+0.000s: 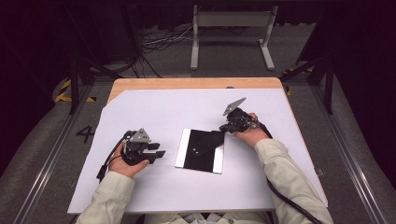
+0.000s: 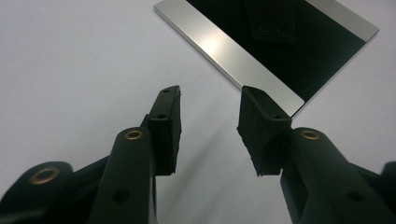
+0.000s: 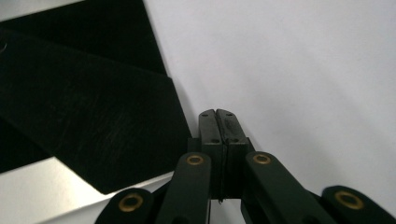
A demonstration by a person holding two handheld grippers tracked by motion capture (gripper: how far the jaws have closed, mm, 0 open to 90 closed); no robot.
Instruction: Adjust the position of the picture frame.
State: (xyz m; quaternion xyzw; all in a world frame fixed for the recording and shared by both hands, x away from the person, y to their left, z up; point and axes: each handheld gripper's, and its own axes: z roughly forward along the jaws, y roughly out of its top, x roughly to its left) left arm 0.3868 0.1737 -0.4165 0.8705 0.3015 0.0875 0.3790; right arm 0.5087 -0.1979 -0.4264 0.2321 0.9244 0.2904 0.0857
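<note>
Left gripper (image 1: 158, 150) is hovering just left of the black plate (image 1: 201, 150), jaws spread, nothing between them; the plate's silver edge is lying ahead. Right gripper (image 1: 227, 127), jaws pressed together, is sitting at the plate's far right corner, possibly touching the black sheet (image 3: 88, 116).

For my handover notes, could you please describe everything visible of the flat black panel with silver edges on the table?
The flat black rectangular panel with silver edge strips looks like glossy, mirror-like metal, with bright strips along its left and right sides. It lies flat mid-table on the white sheet, slightly askew. A black flap overlaps its upper right corner, next to the shut right claw. The open left claw is short of it.
</note>
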